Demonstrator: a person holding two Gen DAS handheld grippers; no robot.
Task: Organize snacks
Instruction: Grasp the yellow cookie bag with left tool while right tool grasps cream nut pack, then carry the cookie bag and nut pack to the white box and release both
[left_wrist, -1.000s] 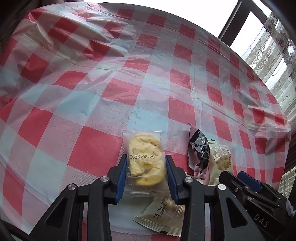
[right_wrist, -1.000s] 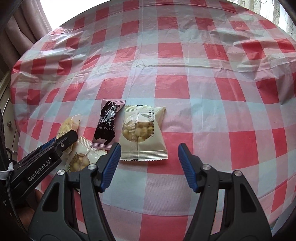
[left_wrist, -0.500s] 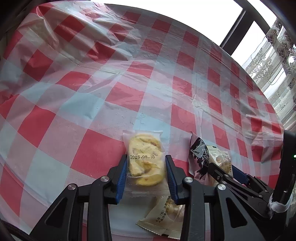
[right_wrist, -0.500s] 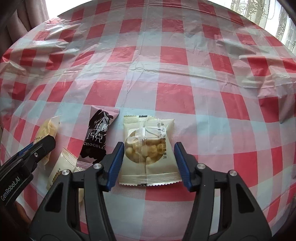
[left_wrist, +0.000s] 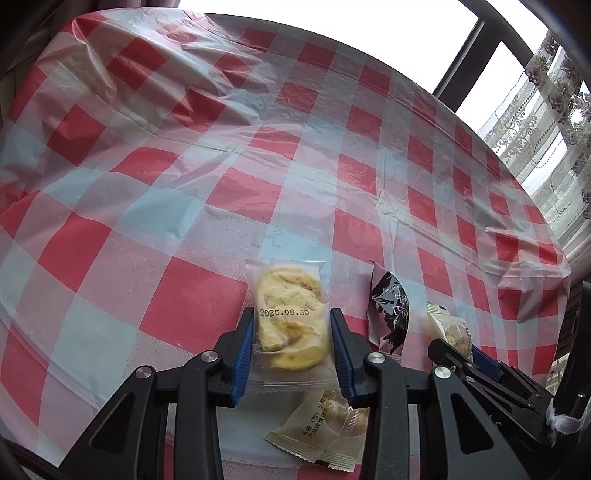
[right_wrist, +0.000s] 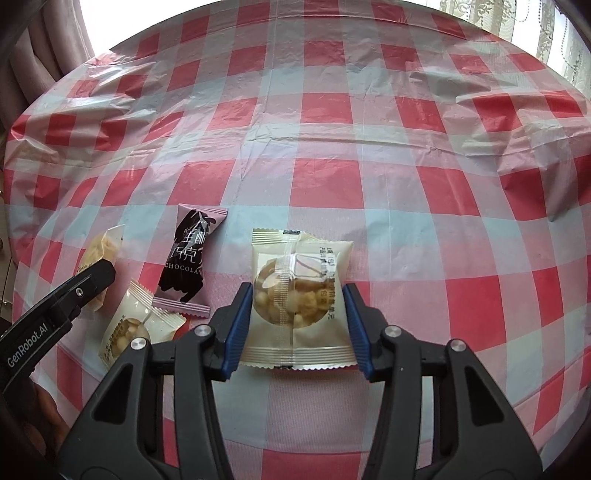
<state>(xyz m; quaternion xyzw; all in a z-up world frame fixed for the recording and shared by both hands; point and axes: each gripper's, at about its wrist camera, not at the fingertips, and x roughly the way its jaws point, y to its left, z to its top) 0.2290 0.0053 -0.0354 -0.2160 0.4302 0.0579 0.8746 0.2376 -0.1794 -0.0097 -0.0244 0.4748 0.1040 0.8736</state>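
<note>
My left gripper (left_wrist: 291, 349) is shut on a clear packet with a yellow cookie (left_wrist: 290, 325), stamped 2025.08.30, held just above the checked tablecloth. My right gripper (right_wrist: 297, 325) is shut on a cream packet of puffed nuggets (right_wrist: 299, 291). A black and pink chocolate bar (right_wrist: 190, 258) lies left of it; it also shows in the left wrist view (left_wrist: 389, 314). A second cream packet (right_wrist: 135, 328) lies at lower left, and under the left gripper in the left wrist view (left_wrist: 328, 424). The left gripper (right_wrist: 51, 314) shows at the right wrist view's left edge.
The round table wears a red, white and blue checked plastic cloth (left_wrist: 258, 166) with wrinkles. Windows and lace curtains (left_wrist: 546, 122) stand behind the far edge. A pink curtain (right_wrist: 48, 40) hangs at the far left in the right wrist view.
My right gripper moved forward to the cream packet and closed on it, from wide open. My left gripper kept its hold on the cookie packet and barely moved.
</note>
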